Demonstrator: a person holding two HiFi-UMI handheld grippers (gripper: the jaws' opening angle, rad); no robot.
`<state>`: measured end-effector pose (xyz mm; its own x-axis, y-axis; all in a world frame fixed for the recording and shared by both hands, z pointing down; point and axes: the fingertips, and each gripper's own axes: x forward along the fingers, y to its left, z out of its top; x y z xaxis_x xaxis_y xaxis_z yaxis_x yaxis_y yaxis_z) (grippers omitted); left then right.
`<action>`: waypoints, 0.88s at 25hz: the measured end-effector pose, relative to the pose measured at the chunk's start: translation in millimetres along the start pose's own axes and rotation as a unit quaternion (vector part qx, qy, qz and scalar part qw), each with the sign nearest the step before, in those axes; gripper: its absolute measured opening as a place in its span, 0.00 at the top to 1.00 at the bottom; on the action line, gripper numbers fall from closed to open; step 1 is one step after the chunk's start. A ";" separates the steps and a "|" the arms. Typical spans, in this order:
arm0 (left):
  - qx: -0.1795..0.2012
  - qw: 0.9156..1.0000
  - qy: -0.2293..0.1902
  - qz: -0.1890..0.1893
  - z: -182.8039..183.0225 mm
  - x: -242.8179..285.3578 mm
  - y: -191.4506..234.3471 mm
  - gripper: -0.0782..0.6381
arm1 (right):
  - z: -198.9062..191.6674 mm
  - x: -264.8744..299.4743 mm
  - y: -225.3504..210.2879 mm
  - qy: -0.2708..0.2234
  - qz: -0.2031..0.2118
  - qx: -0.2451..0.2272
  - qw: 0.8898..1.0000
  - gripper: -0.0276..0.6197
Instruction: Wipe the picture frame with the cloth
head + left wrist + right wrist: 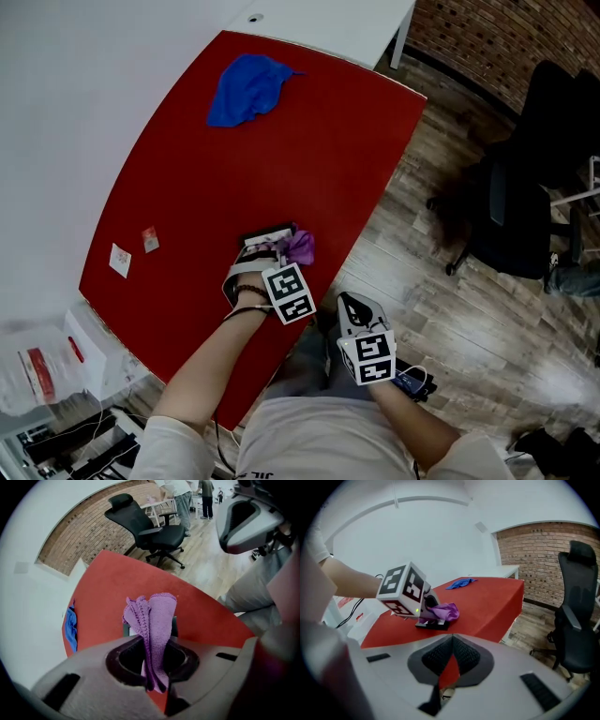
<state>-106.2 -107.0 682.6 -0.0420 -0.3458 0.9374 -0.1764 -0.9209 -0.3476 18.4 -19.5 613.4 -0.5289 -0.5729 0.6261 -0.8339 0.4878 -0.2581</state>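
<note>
The purple cloth (157, 616) looks soft and napped, a towelling weave with a stitched hem, and the blue cloth (246, 86) further off is just as limp and matt. The left gripper (157, 667) and the right gripper (452, 641) are both dull grey plastic (the right one's dark pads (436, 657) are finely cross-hatched, rubbery-looking). The red surface (281, 159) is smooth without shine, the picture frame (432, 626) black and matt, the floor (450, 300) wood-grain planks, the wall (487, 33) rough brick

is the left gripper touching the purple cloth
Touching. The left gripper view shows the left gripper with its jaws shut on the purple cloth.
</note>
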 end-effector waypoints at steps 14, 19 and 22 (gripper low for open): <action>0.036 0.999 -0.020 0.007 4.7 -21.0 -50.8 0.81 | 0.3 0.1 9.1 0.001 0.013 -0.020 1.000 0.95; -0.064 0.995 -0.075 0.021 6.9 -47.6 -45.0 0.81 | 7.2 -8.8 10.6 -0.002 0.011 -0.034 0.999 0.95; -0.195 0.969 -0.146 0.026 7.4 -83.2 -40.4 0.81 | 13.6 -18.2 13.1 -0.002 0.014 -0.046 0.999 0.95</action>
<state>-88.3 -42.4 618.5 0.2088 -0.4792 0.8525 -0.5428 -0.7819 -0.3066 15.0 -11.6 588.7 -0.5532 -0.5605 0.6163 -0.8006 0.5621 -0.2074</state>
